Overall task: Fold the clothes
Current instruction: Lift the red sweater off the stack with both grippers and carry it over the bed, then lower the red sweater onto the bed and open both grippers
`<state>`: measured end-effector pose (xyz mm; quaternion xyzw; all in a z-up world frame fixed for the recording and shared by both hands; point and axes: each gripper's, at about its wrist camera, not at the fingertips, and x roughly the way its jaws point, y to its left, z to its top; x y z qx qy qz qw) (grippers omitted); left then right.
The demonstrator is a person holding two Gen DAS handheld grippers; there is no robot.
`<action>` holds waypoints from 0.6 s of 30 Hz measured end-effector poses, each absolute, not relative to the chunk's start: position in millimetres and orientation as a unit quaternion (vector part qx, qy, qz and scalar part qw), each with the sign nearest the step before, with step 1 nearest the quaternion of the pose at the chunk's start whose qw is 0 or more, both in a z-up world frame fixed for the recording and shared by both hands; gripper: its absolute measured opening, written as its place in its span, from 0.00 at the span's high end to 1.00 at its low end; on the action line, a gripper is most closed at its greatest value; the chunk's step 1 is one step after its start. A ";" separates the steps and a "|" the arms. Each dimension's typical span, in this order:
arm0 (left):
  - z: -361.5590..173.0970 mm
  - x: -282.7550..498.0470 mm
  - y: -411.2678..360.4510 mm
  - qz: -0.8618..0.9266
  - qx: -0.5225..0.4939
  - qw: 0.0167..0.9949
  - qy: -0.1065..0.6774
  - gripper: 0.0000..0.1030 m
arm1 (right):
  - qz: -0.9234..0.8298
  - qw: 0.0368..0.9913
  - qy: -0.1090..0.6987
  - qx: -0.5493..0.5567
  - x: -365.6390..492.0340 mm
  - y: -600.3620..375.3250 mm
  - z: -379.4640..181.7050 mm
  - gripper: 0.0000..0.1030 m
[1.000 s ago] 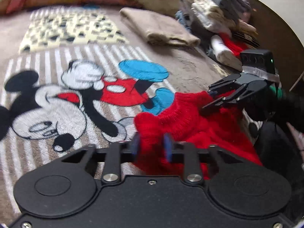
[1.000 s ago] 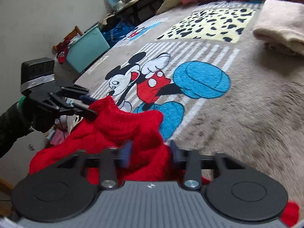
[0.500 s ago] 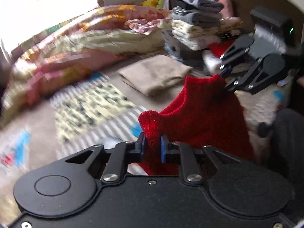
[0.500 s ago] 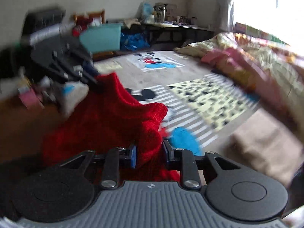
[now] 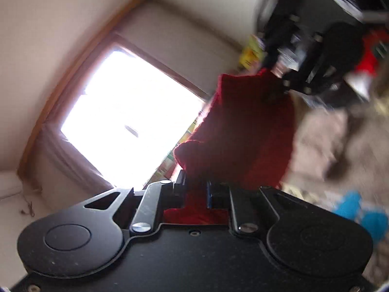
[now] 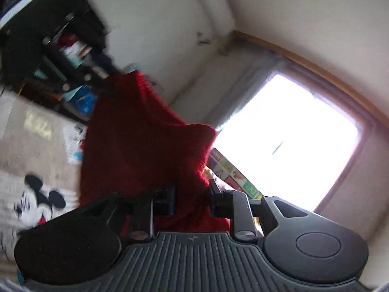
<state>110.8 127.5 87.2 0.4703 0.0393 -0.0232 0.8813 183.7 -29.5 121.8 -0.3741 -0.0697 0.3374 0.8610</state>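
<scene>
Home bedroom, cartoon-mouse blanket (image 6: 36, 202) spread out, bright curtained window (image 5: 128, 119), plain cream walls (image 6: 304, 7)

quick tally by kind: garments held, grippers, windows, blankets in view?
Red knit garment: 1
Grippers: 2, left gripper and right gripper, both clamped on it
Window: 1
Mickey Mouse blanket: 1
Total: 5

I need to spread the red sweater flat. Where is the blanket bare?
Bare: the beige blanket between the Mickey print and the dark clutter, left of the hanging red sweater. Crowded: around that clutter.
</scene>
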 end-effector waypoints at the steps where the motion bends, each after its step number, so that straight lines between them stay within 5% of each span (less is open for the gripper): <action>1: 62.2 107.7 128.5 -0.033 0.482 0.873 0.059 0.86 | 0.341 0.852 -0.067 -0.392 180.8 -26.3 107.5 0.74; 6: -101.4 84.7 137.8 -0.130 0.486 0.827 0.251 0.82 | 0.411 0.764 0.067 -0.493 158.7 -10.6 -41.6 0.74; 10: -154.9 51.1 147.4 -0.173 0.435 0.825 0.318 0.85 | 0.441 0.677 0.126 -0.576 120.4 -14.0 -143.7 0.69; 13: -141.7 54.3 180.9 -0.143 0.331 0.871 0.333 0.73 | 0.445 0.702 0.139 -0.539 118.5 -25.2 -128.5 0.65; 18: -116.5 79.2 246.8 -0.080 0.115 0.927 0.349 0.72 | 0.455 0.774 0.223 -0.379 163.6 -46.6 -85.6 0.54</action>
